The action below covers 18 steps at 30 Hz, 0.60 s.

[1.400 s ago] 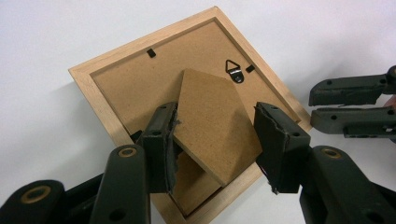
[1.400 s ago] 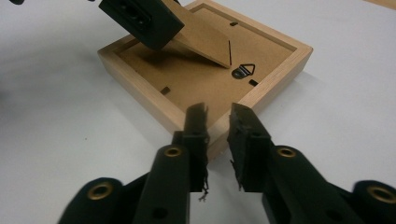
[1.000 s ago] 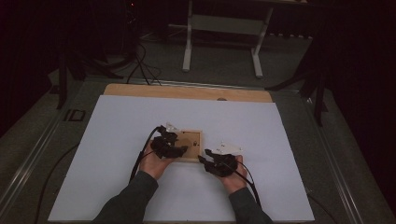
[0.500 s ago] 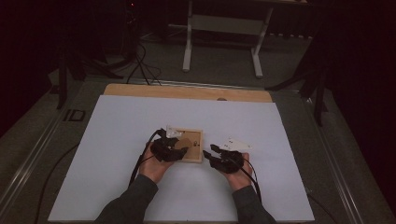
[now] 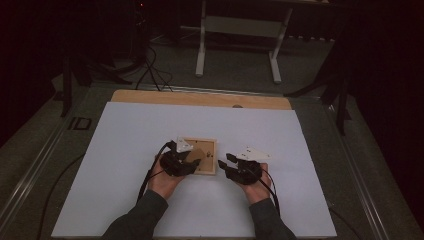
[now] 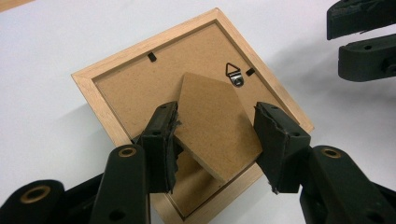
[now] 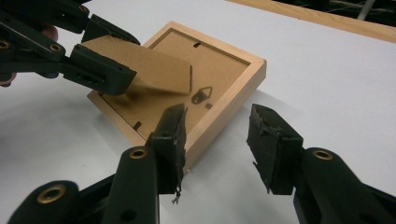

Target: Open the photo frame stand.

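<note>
Overhead, a square pale-wood picture frame lies face down near the middle of the white-topped desk. The left claw rests over the frame's near-left part, its hand angled inward; the right claw sits just beside the frame's right edge, on bare desk.

Along the left claw, the ragged black rubber pads clasp the edges of the stiff brown fibreboard easel stand, lifted off the backing board by a small metal triangle hanger.

Along the right claw, jaws stand released, holding nothing, having just been widening, the frame's corner just ahead.
</note>
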Each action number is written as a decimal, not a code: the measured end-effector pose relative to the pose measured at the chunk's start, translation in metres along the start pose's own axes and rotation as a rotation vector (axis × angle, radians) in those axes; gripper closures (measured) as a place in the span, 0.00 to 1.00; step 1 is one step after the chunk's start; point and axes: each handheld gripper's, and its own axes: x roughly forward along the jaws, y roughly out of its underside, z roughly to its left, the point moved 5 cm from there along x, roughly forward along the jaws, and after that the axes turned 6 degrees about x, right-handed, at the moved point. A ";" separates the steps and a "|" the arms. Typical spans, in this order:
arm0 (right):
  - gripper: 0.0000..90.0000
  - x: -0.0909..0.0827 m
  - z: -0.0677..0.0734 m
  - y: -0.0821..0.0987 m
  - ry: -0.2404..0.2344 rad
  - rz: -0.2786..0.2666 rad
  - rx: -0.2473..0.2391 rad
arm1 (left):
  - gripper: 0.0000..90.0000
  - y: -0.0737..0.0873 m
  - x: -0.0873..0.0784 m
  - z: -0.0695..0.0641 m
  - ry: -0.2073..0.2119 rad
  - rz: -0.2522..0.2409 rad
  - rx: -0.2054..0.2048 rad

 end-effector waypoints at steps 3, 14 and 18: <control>0.62 0.000 0.000 -0.001 0.001 -0.003 0.001 | 0.58 0.001 -0.001 -0.001 -0.006 -0.005 0.009; 0.62 -0.005 -0.005 -0.008 0.012 -0.027 0.009 | 0.58 0.007 -0.004 -0.003 -0.011 -0.038 0.038; 0.62 -0.007 -0.005 -0.011 0.015 -0.031 0.008 | 0.58 0.007 -0.005 -0.005 -0.017 -0.045 0.052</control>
